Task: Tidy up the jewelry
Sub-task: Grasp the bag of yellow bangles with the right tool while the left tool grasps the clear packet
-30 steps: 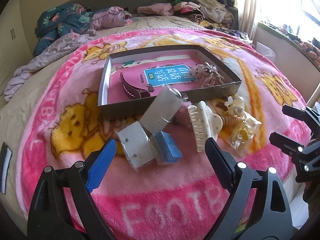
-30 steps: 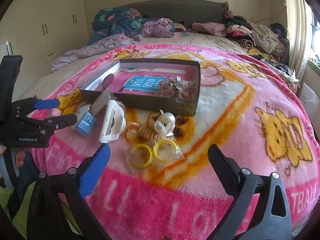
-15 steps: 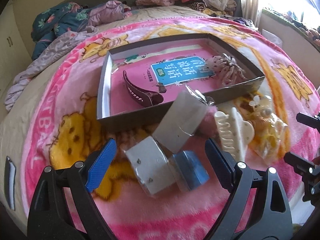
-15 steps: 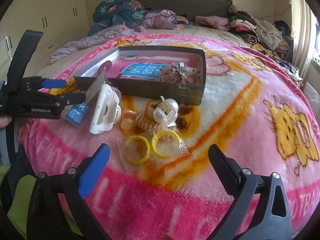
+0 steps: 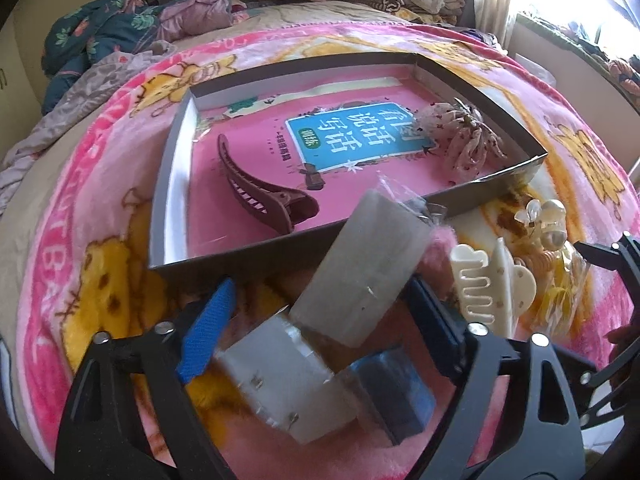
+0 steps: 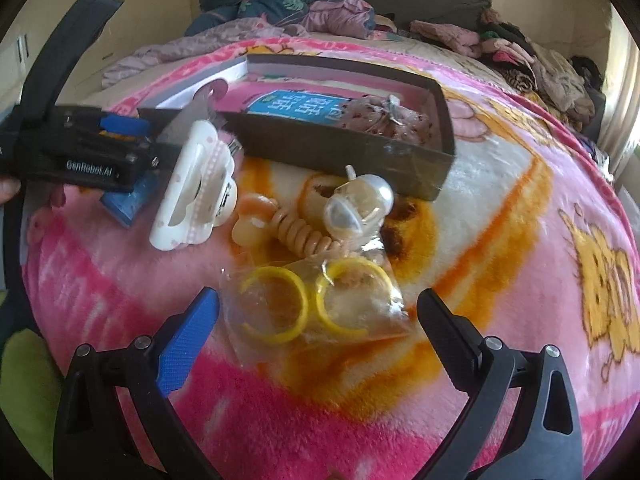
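Claws both spread — two yellow rings, one bag.

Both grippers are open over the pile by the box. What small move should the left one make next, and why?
Probably ease the left gripper down and shut it on the grey packet. The packet already sits between its open fingers, leaning on the box wall, outside the box where the brown clip already lies.

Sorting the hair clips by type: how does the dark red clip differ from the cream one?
The dark red clip is slim, pointed and beak-shaped; the cream clip is broad, with scalloped edges. The dark red clip lies inside the box, while the cream clip lies outside it on the pink blanket. Both are toothed claw clips, and neither gripper touches them.
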Motion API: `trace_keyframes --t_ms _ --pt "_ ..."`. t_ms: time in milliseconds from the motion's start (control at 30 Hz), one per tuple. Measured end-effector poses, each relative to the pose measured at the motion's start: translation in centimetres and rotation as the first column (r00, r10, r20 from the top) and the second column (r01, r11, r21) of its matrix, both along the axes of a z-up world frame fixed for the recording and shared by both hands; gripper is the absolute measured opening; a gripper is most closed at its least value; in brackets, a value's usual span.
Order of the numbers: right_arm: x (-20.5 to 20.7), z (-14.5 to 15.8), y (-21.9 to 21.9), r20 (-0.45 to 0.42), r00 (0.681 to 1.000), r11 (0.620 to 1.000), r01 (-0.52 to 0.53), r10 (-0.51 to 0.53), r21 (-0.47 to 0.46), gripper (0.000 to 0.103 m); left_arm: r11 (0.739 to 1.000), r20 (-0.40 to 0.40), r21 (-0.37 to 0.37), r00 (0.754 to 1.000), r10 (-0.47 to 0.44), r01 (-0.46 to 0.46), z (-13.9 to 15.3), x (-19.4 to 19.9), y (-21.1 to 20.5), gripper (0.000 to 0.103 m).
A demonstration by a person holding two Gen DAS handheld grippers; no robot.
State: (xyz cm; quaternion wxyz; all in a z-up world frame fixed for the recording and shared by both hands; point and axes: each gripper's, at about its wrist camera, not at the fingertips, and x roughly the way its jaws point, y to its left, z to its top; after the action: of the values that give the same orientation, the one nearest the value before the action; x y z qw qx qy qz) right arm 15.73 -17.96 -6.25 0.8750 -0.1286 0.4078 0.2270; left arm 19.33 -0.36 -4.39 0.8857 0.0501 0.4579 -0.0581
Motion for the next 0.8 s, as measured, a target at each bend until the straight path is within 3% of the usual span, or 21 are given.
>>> trace_keyframes --t_ms 100,167,233,400,633,800 --pt "0.2 -0.3 0.3 0.016 1.000 1.000 0.000 0.001 -0.027 0.095 1.000 -0.004 -0.003 1.000 -0.016 0.016 -0.2 0.2 -0.5 0.065" --pt "0.4 -0.4 0.2 0.014 1.000 1.000 0.005 -0.005 -0.016 0.095 0.999 -0.004 -0.009 1.000 -0.031 0.031 -0.2 0.2 -0.7 0.049" --pt "0.3 -0.5 0.1 0.008 1.000 1.000 0.002 -0.001 -0.012 0.080 0.998 -0.007 -0.025 0.999 -0.051 0.051 -0.2 0.1 -1.0 0.041" --pt "0.2 -0.3 -0.5 0.000 1.000 1.000 0.007 -0.008 0.010 0.080 0.997 -0.006 -0.063 0.999 -0.048 0.048 0.0 -0.1 -0.7 0.037" --pt "-0.1 1.1 -2.6 0.002 0.998 0.996 0.070 -0.071 0.056 0.080 0.991 0.022 -0.132 1.000 -0.002 0.005 1.5 -0.8 1.4 0.017" --pt "-0.1 2.4 -3.8 0.011 0.994 0.989 0.110 -0.111 0.095 0.080 0.987 0.046 -0.158 0.999 0.017 -0.010 2.5 -1.4 2.5 0.016"
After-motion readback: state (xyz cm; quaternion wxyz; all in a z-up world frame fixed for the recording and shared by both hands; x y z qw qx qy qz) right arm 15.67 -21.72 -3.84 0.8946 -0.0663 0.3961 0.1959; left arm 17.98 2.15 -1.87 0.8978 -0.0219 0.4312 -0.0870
